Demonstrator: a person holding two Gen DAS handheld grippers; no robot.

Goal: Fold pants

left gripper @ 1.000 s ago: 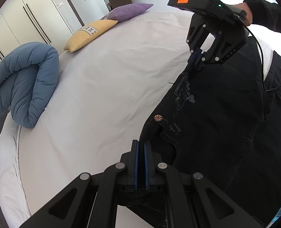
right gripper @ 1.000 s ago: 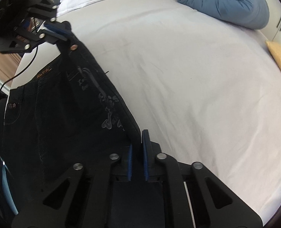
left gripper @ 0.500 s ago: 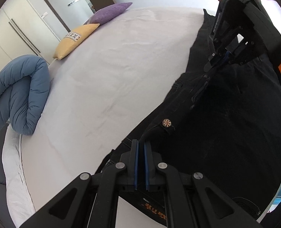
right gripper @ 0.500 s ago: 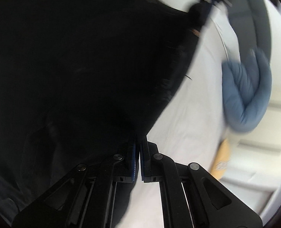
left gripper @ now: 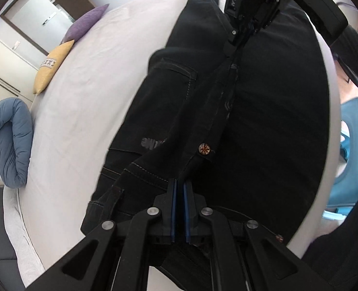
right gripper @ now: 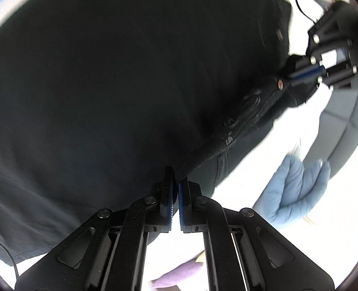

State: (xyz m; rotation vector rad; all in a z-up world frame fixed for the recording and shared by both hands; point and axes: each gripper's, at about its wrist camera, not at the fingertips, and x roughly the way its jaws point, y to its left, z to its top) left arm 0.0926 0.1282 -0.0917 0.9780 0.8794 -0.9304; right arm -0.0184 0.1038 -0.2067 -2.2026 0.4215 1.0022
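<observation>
The pants (left gripper: 263, 126) are black denim with pale stitching, a copper button (left gripper: 204, 149) at the waistband and a back pocket outlined in light thread. They lie draped lengthwise over the white bed (left gripper: 87, 101), with the waistband lifted between the two tools. The left hand-held gripper (left gripper: 179, 189) is clenched on the waistband edge just below the button. The right hand-held gripper (right gripper: 175, 181) is clenched on the dark fabric edge farther along the waistband. The left wrist view shows the purple pillow (left gripper: 87, 23), the yellow pillow (left gripper: 50, 65), the rolled blue duvet (left gripper: 7, 140) and the pocket. The right wrist view is blurred; it shows mostly an expanse of black cloth and the left tool's blue pads side-on.
</observation>
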